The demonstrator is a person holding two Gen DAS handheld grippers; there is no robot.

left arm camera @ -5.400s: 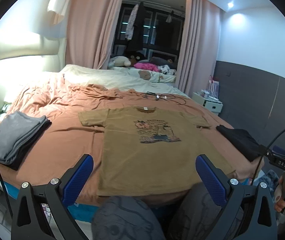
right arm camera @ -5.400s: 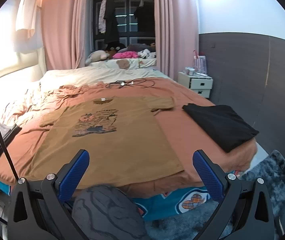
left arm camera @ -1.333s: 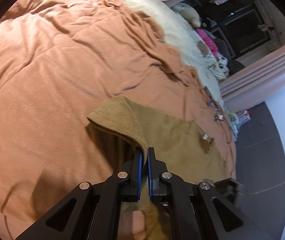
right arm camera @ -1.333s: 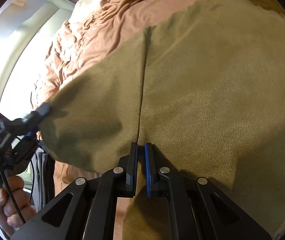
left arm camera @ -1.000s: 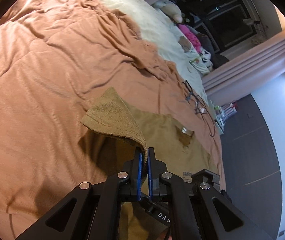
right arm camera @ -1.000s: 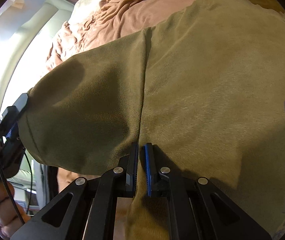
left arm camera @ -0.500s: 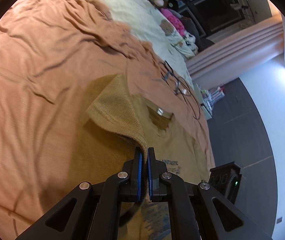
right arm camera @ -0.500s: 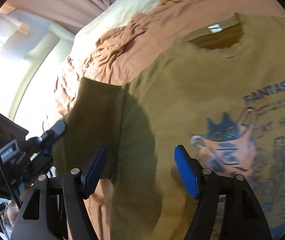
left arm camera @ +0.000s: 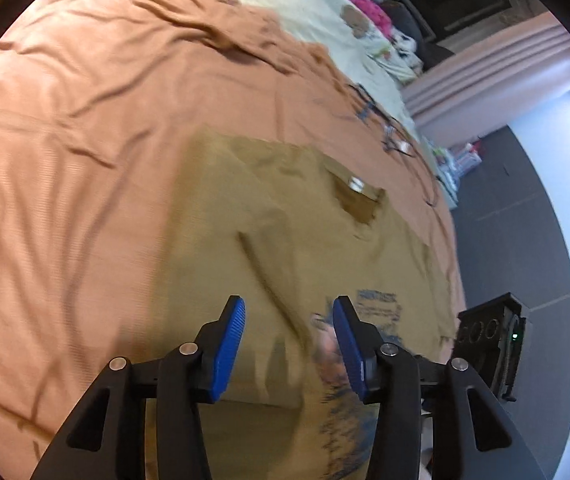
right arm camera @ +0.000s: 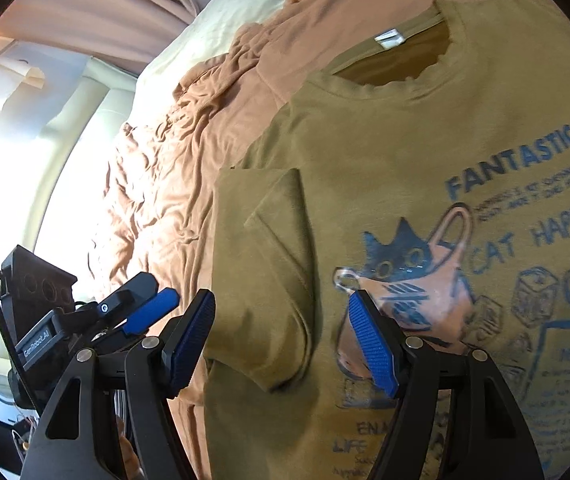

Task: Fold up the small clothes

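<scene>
The left claw [left arm camera: 289, 330] stands wide open with nothing between its 2 blue pads, above the shirt [left arm camera: 285, 248]. The right claw [right arm camera: 281, 334] is just as wide open and empty, above the folded-in sleeve [right arm camera: 273, 264].

The left wrist view is blurred, so the print near that claw is a smear and its words cannot be read. The right claw's black frame covers the shirt's near edge, and the hem is cut off at the bottom of both views. In the right wrist view the print's right side runs out of frame. The left claw shows there at the left edge, its body partly hidden behind the right claw's finger.

The shirt is olive-brown and lies flat, face up, on the orange bedspread [left arm camera: 85, 128]. 1 sleeve is folded inward over the chest, touching the body panel. The neck opening [right arm camera: 401, 56] with a white label points away. The blue print shows a cat and "FANTASTIC".
</scene>
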